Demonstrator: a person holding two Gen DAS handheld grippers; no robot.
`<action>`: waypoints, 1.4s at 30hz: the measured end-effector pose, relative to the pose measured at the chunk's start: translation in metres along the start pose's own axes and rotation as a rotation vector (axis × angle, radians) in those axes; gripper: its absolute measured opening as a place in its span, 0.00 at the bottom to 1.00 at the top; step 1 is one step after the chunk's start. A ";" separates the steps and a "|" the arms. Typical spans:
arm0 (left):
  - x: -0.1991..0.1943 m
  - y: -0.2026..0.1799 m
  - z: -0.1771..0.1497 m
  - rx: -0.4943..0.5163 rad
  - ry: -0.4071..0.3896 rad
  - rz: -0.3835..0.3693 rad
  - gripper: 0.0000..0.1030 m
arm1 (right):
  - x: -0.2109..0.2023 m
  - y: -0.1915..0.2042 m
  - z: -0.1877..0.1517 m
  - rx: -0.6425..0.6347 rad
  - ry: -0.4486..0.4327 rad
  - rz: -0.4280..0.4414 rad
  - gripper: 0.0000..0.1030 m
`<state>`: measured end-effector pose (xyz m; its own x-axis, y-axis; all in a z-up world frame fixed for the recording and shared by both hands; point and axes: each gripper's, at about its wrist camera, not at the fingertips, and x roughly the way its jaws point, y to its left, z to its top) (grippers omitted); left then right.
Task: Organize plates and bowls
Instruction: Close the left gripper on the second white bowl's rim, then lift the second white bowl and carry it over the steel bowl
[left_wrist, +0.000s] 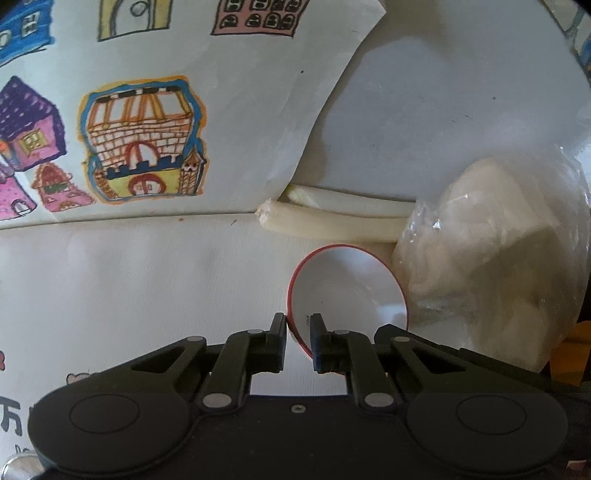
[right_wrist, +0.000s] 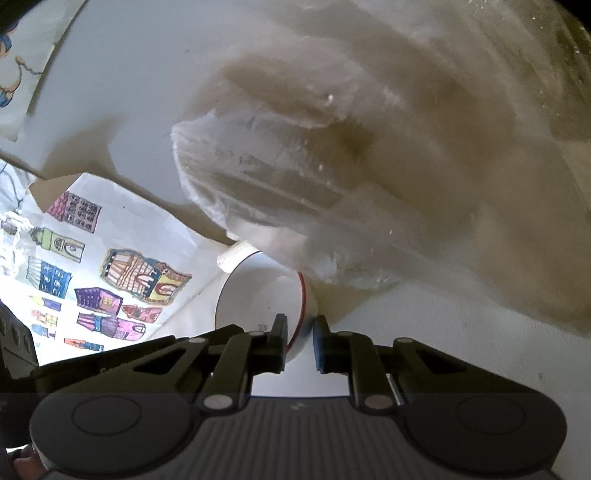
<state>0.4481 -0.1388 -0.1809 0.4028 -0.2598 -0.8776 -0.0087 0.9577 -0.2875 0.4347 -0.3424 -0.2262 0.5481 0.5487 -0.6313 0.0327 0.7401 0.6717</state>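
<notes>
A small white bowl (left_wrist: 347, 280) with a red rim stands on a white surface, close against a plastic bag. In the left wrist view my left gripper (left_wrist: 298, 334) is shut on the bowl's near left rim, one finger outside the wall and one inside. The right wrist view shows the same bowl (right_wrist: 255, 295) from the other side. There my right gripper (right_wrist: 300, 332) is shut on its right rim, the red edge running between the two fingers. No plates are in view.
A bulky clear plastic bag (left_wrist: 498, 258) (right_wrist: 369, 166) of pale contents lies right beside the bowl. Two white tubes (left_wrist: 332, 218) run behind it. A sheet with coloured house drawings (left_wrist: 147, 147) (right_wrist: 110, 266) lies to the left on the white surface (left_wrist: 147, 288).
</notes>
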 end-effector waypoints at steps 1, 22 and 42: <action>-0.003 0.002 -0.002 0.000 -0.003 0.000 0.13 | -0.001 0.001 -0.002 -0.006 0.001 0.001 0.16; -0.045 0.001 -0.027 0.033 -0.041 -0.023 0.13 | -0.033 0.019 -0.033 -0.046 -0.034 0.005 0.16; -0.076 -0.006 -0.053 0.121 -0.076 -0.063 0.13 | -0.079 0.023 -0.069 -0.027 -0.101 -0.009 0.16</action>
<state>0.3688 -0.1316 -0.1332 0.4670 -0.3139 -0.8267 0.1268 0.9490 -0.2887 0.3343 -0.3422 -0.1879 0.6291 0.5015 -0.5938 0.0159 0.7555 0.6549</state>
